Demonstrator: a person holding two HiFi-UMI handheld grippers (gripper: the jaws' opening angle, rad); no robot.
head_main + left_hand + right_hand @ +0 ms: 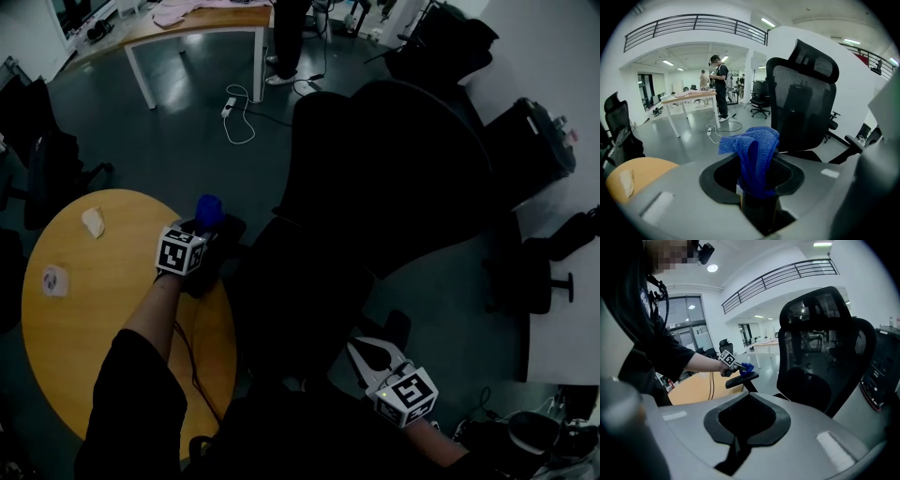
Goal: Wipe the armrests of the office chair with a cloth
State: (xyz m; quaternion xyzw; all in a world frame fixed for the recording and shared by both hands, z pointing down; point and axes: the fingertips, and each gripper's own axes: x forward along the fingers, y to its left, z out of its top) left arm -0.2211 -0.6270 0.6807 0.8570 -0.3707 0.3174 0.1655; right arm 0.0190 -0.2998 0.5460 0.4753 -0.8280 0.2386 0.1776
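One blue cloth (754, 152) — pinched in left tongs (758, 185); right tongs (737, 444) closed.

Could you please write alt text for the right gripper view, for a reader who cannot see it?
The person's left gripper holds a blue cloth at the top of one armrest of a black mesh office chair, with a round wooden table behind it. In the foreground, the right gripper is shut and empty.

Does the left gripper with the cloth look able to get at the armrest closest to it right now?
Probably yes. The left gripper, shut on the blue cloth, hangs right over the near armrest pad, and the right gripper view shows nothing between them.
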